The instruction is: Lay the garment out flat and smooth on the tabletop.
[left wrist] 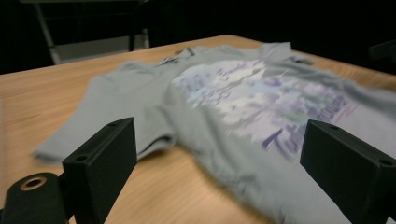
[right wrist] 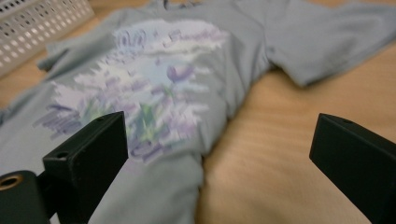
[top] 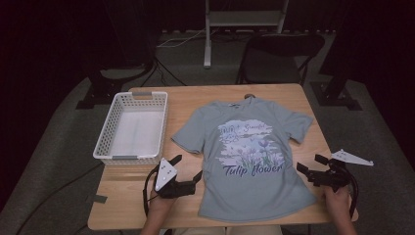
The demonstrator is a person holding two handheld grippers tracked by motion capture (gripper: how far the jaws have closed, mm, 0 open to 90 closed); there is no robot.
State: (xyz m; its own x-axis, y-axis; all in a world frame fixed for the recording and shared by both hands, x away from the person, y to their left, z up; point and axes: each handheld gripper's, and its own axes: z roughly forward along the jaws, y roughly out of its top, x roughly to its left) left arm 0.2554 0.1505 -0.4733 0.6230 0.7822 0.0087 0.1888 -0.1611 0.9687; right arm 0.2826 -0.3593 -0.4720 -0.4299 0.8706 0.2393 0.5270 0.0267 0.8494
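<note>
A light blue T-shirt (top: 244,147) with a purple "Tulip flower" print lies flat, face up, in the middle of the wooden table (top: 195,98). My left gripper (top: 187,167) hovers just off the shirt's left lower side, open and empty. My right gripper (top: 311,163) sits at the shirt's right lower edge, open too. In the left gripper view the T-shirt (left wrist: 243,102) spreads ahead between the wide jaws. In the right gripper view the T-shirt (right wrist: 154,84) and its sleeve lie ahead on the table.
An empty white plastic basket (top: 132,127) stands on the table's left side, its corner also in the right gripper view as a basket (right wrist: 32,23). A dark folding chair (top: 279,54) and a shelf frame (top: 242,19) stand beyond the far edge.
</note>
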